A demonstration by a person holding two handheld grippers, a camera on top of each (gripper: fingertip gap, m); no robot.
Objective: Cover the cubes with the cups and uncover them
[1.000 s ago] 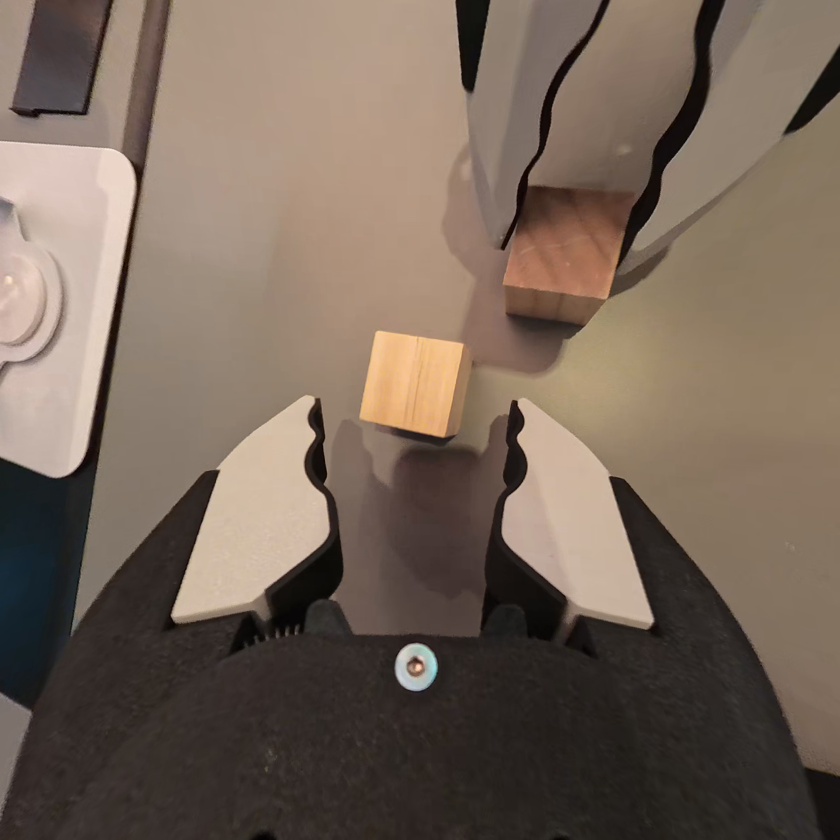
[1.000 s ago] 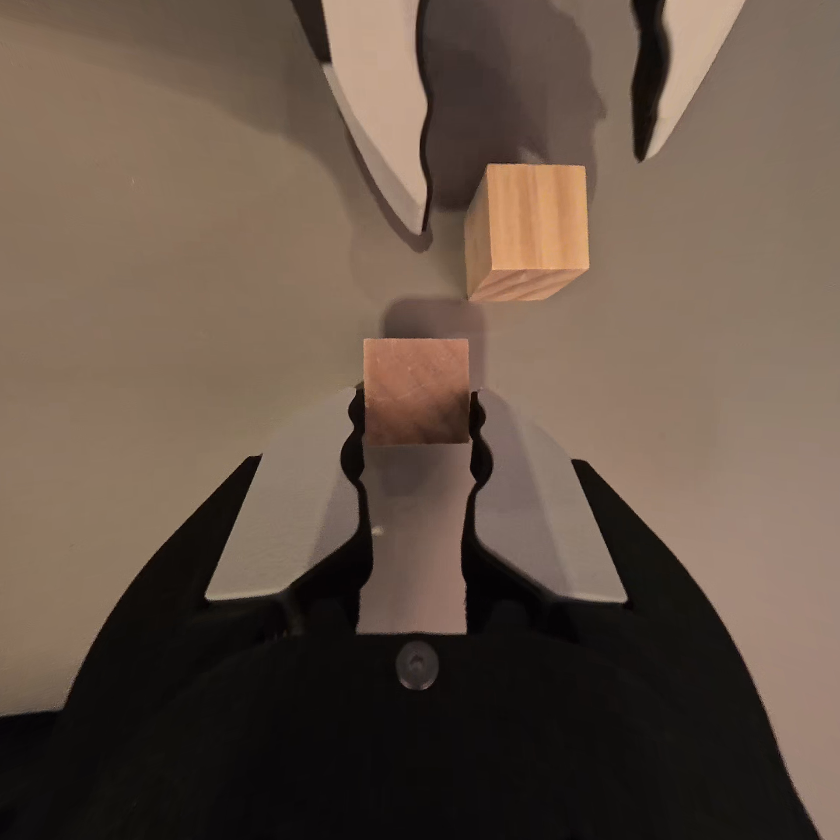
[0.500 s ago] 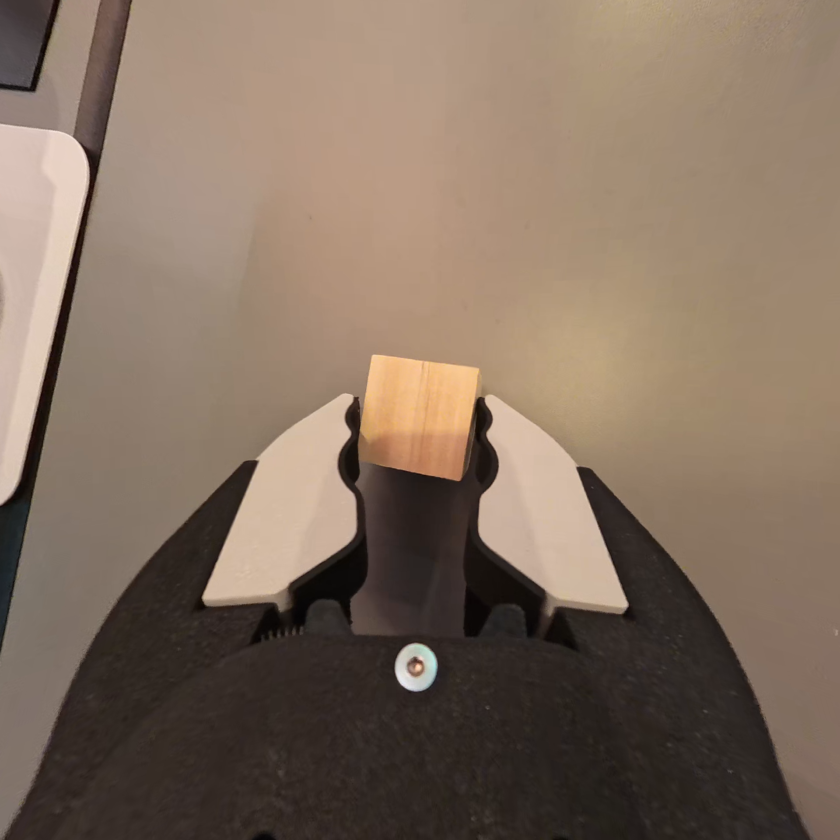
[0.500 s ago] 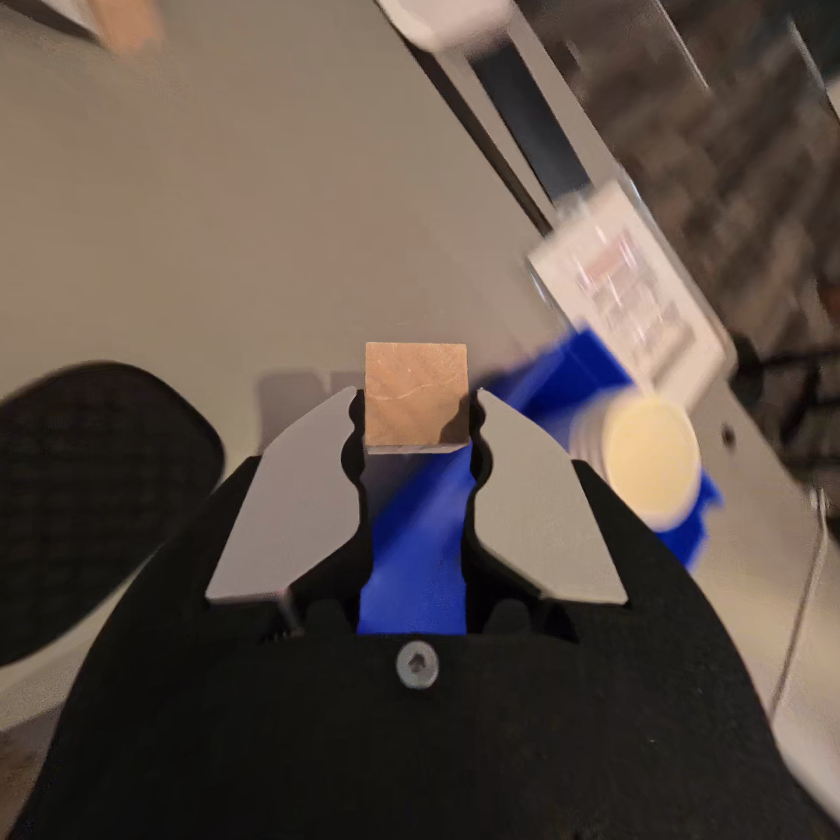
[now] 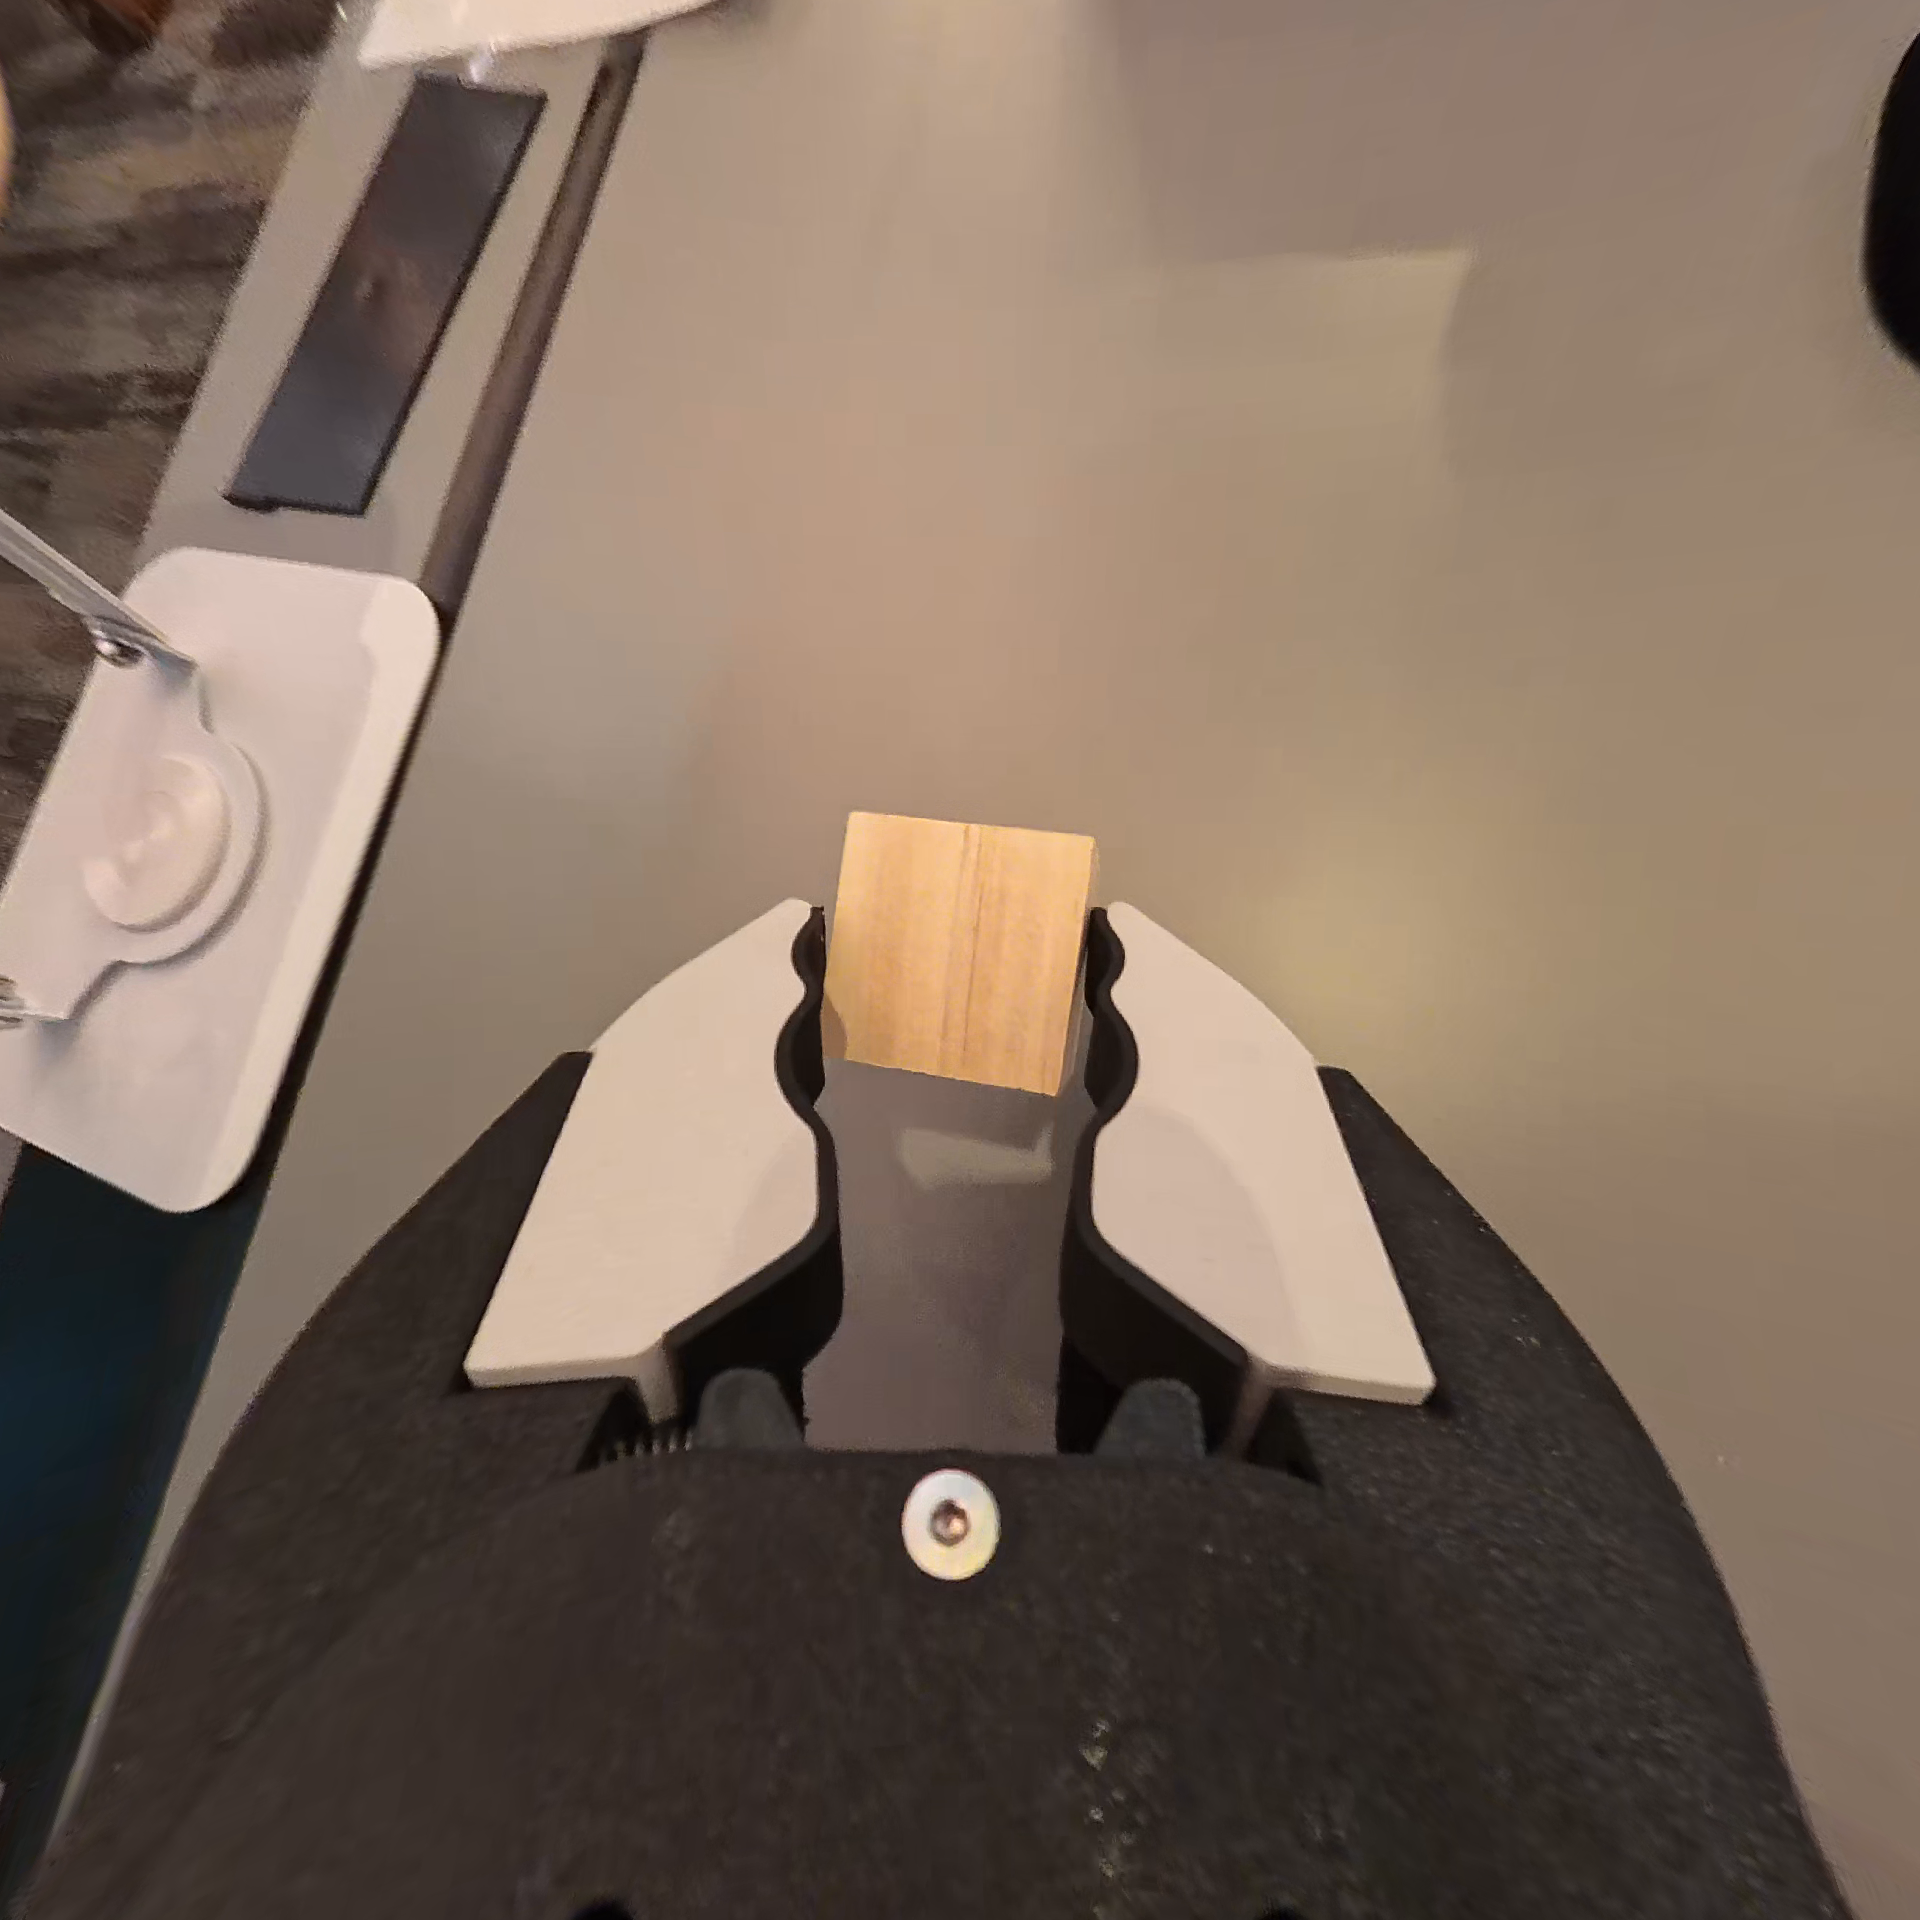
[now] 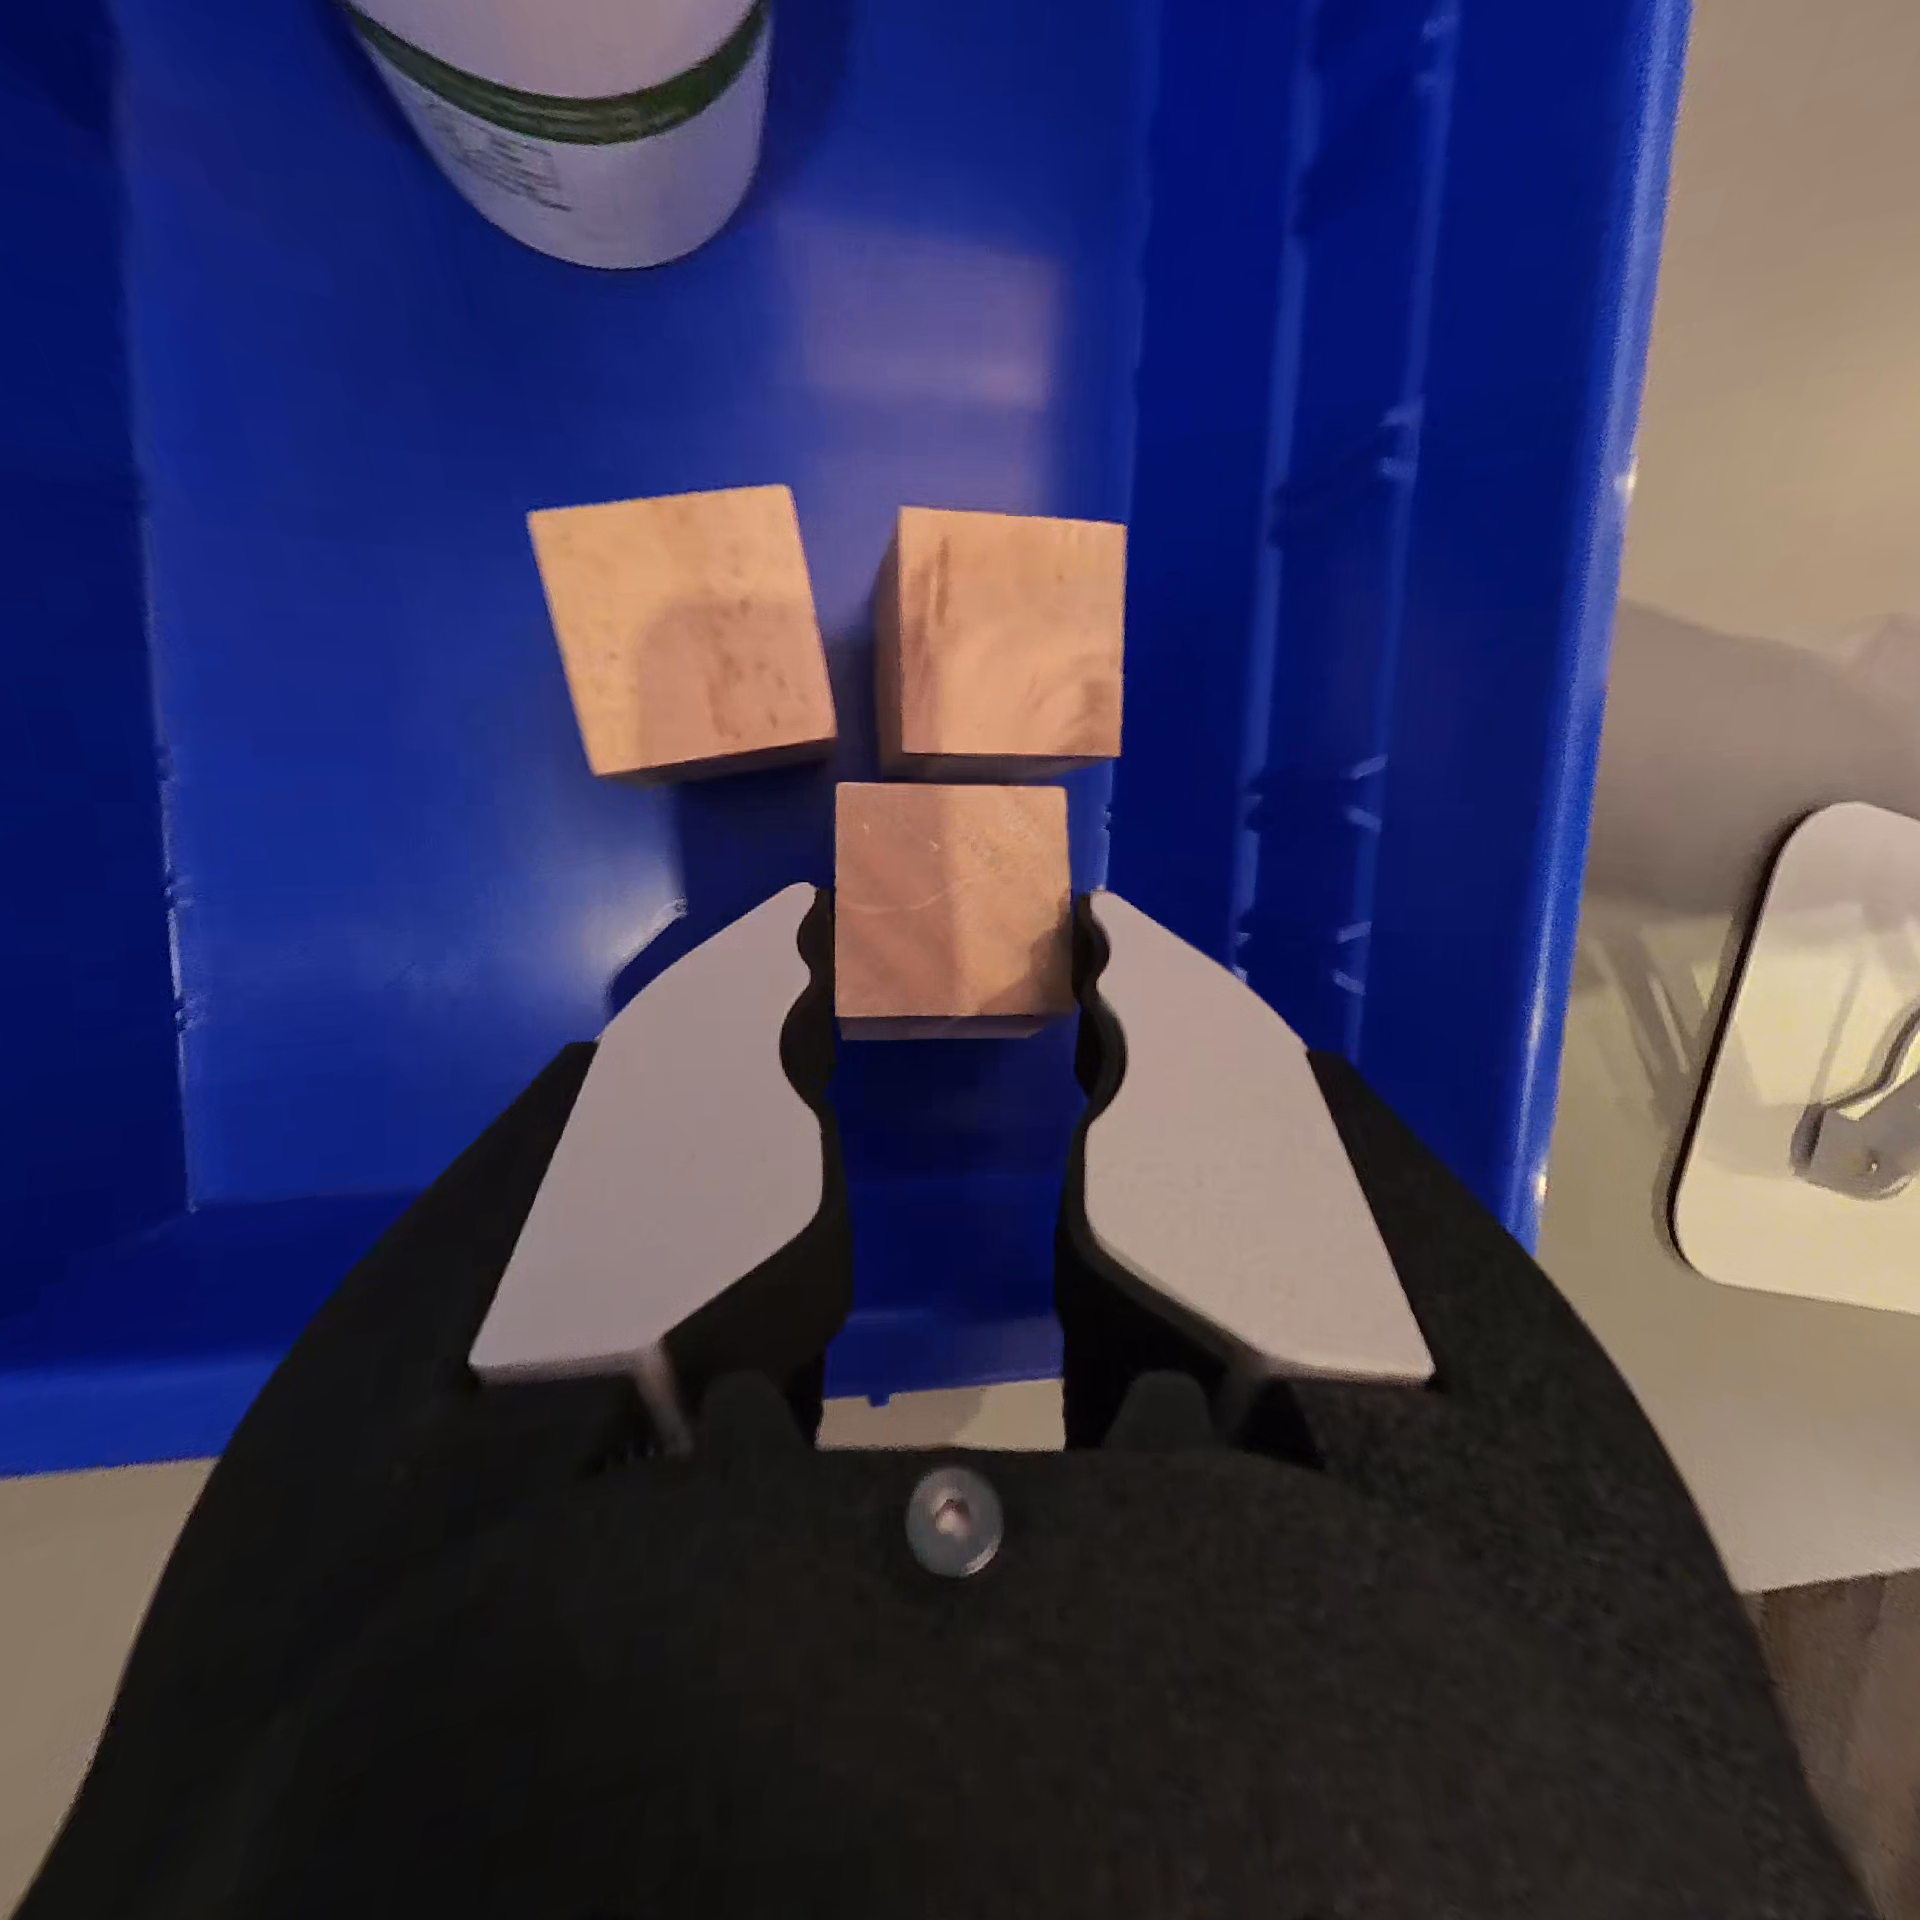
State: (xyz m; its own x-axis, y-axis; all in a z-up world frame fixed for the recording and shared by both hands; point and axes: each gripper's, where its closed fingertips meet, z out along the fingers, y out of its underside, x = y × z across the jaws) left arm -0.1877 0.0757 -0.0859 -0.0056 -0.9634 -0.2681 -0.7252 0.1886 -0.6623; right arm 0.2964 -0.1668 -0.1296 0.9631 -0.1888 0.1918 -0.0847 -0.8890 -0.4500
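Four wooden cubes are counted — one pale (image 5: 961, 951), three darker (image 6: 951, 909) (image 6: 681, 629) (image 6: 1003, 634) — plus one blue plastic bin (image 6: 1403, 520) and one white paper cup (image 6: 592, 125).

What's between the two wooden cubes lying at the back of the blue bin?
Nothing. In the right wrist view only a narrow strip of bare blue bin floor shows between the left cube and right cube.

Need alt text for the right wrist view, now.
The right tool grips a dark wooden cube over a blue bin holding two more wooden cubes and a white cup.
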